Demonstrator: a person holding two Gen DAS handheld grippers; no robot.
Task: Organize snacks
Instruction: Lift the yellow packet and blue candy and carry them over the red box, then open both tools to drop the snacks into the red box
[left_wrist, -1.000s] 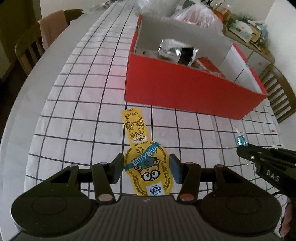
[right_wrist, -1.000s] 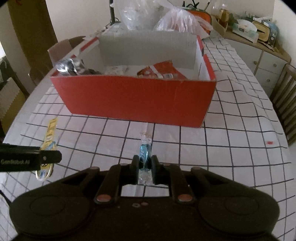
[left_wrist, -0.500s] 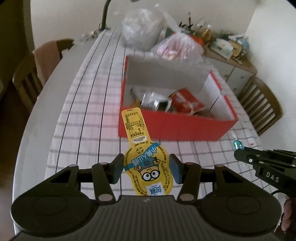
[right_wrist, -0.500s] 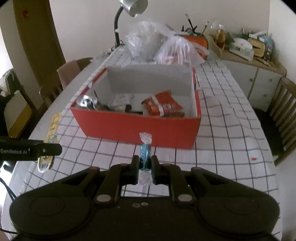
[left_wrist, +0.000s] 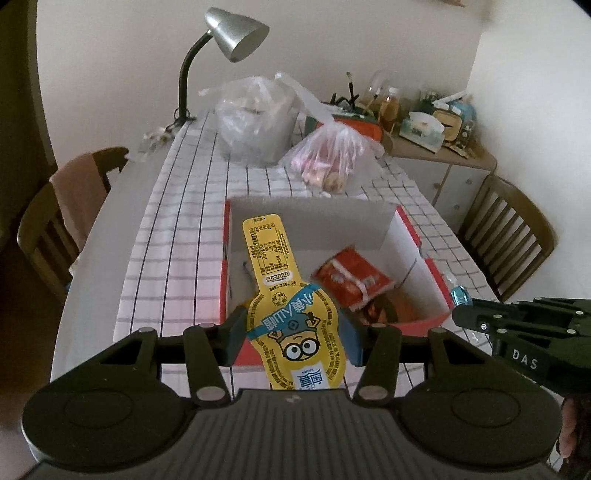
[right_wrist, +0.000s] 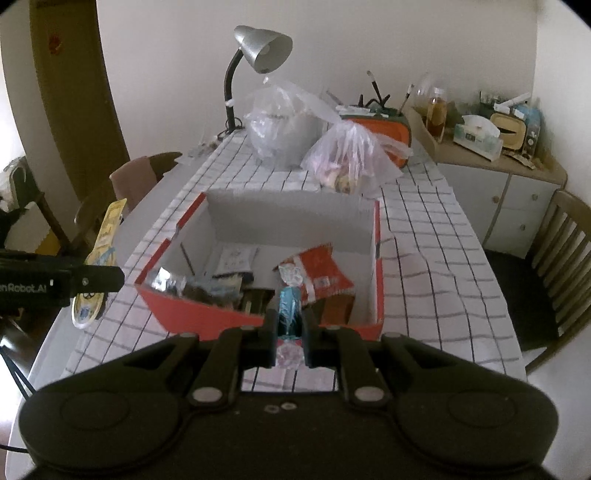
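My left gripper (left_wrist: 293, 338) is shut on a yellow Minions snack pouch (left_wrist: 284, 295) and holds it in the air above the near left edge of the red cardboard box (left_wrist: 225, 258). My right gripper (right_wrist: 290, 332) is shut on a small blue wrapped candy (right_wrist: 289, 310), held above the box's near wall (right_wrist: 207, 314). The box holds a red snack packet (right_wrist: 317, 273), a silver foil pack (right_wrist: 166, 278) and other wrappers. The left gripper with the pouch shows at the left in the right wrist view (right_wrist: 99, 280); the right gripper and candy show at the right in the left wrist view (left_wrist: 460, 297).
The box sits on a checked tablecloth (right_wrist: 424, 258). Two plastic bags (right_wrist: 343, 158) and a desk lamp (right_wrist: 258, 51) stand behind it. Wooden chairs stand at the left (left_wrist: 48, 221) and right (right_wrist: 557, 251). A cluttered sideboard (right_wrist: 498, 147) is at the back right.
Both grippers have risen high above the table with their snacks and moved forward over the box's near edge. The box interior now shows from above.
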